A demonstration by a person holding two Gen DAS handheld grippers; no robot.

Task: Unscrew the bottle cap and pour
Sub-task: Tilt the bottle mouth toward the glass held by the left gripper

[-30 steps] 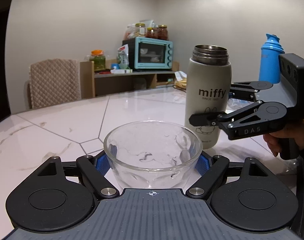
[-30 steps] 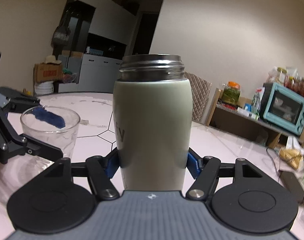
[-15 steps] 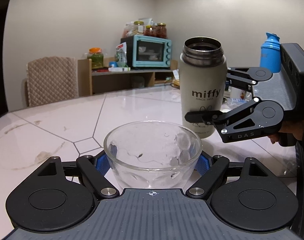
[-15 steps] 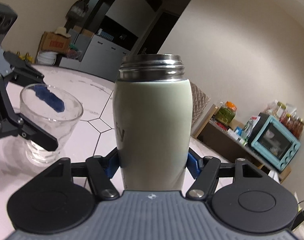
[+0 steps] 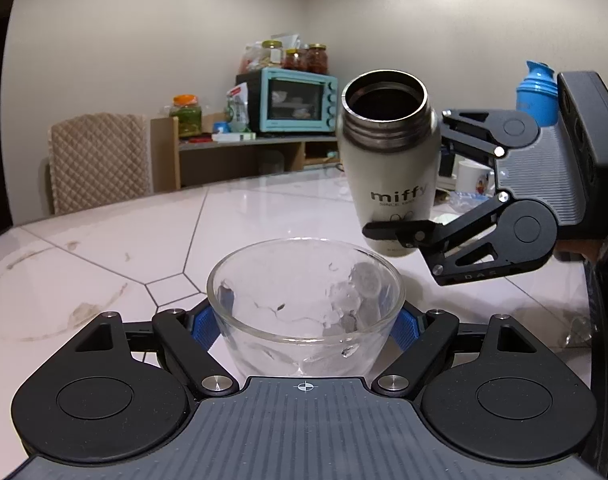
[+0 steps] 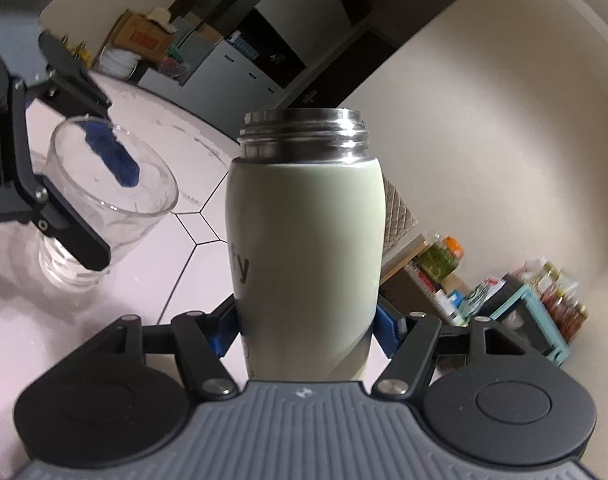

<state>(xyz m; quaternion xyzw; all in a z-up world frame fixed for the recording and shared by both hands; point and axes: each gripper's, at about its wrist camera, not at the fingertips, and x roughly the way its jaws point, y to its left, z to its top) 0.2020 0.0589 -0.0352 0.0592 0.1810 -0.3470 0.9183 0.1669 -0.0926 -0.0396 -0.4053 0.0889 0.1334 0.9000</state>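
Steel-necked bottle (image 5: 388, 168), cap off, clamped low in right gripper (image 6: 306, 332), lifted off table (image 5: 104, 248), tipped toward glass (image 5: 306, 304); contents unreadable, interior dark. Left gripper (image 5: 304, 326) squeezes glass; glass base hidden behind gripper body.

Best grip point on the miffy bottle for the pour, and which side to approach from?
Lower body, from the side, as the right gripper holds it now. The miffy bottle has straight, matte walls there for the pads to clamp, and that leaves its open steel mouth clear to tip toward the glass cup in the left gripper. Probably avoid the threaded neck: narrow, slick metal.
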